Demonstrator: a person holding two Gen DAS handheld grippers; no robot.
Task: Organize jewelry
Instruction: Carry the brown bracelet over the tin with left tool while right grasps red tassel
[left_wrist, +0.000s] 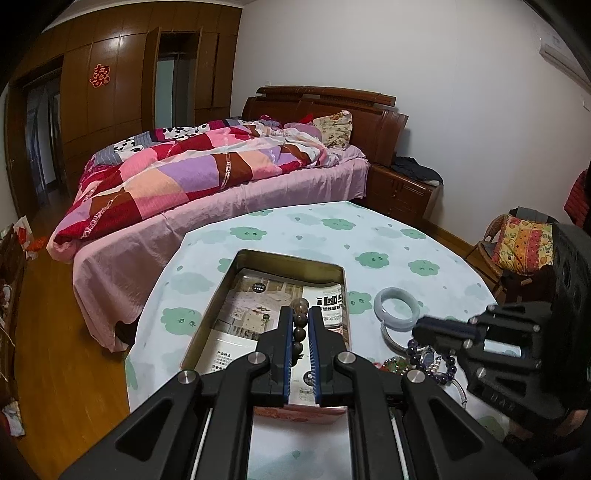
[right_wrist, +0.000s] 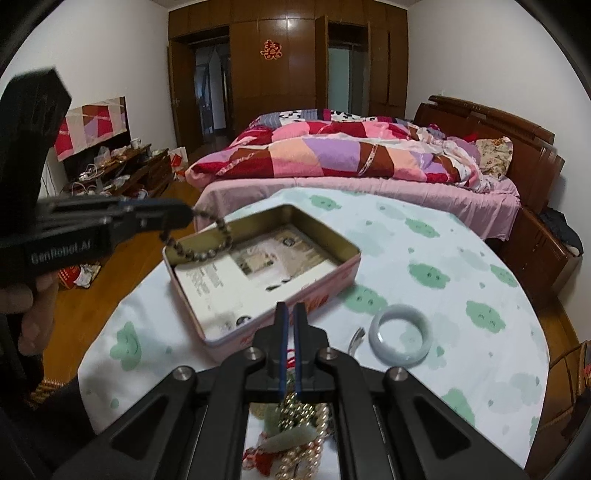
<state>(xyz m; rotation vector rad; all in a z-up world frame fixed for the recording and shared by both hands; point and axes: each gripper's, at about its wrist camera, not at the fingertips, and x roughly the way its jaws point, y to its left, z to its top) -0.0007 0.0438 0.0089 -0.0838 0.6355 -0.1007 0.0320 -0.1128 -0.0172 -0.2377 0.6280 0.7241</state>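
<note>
The left tool (left_wrist: 299, 314) is closed almost fully on a brown wooden bead bracelet (left_wrist: 300, 325), whose round beads sit clamped between the blue pads. In the right wrist view the same bracelet (right_wrist: 207, 243) hangs as a loop from that tool's tip (right_wrist: 186, 214), dangling over the near left corner of the open tin box (right_wrist: 258, 266), its lowest beads at about the height of the rim; whether they touch it cannot be told. The tin, pink on the outside and lined with printed paper, stands on the round surface (right_wrist: 424, 251), which is covered with a pale cloth with green cloud shapes.

The right tool (right_wrist: 291, 314) has its pads drawn together with only a thin slit between them. A red cord (right_wrist: 291, 356) runs up between the pads, and below them a cluster of gold-coloured beads with a pale green jade pendant (right_wrist: 291, 435) and a red tassel shows. The cord appears pinched, though the exact point of grip is hidden by the tool body. From the left wrist view, the right tool (left_wrist: 428, 328) is over a small heap of jewellery that includes purple beads (left_wrist: 447, 369).

A pale grey-green jade bangle (right_wrist: 400, 338) lies flat on the cloth, just to the right of the tin and apart from both tools. A slim silver bangle (right_wrist: 356, 338) lies beside it.
</note>
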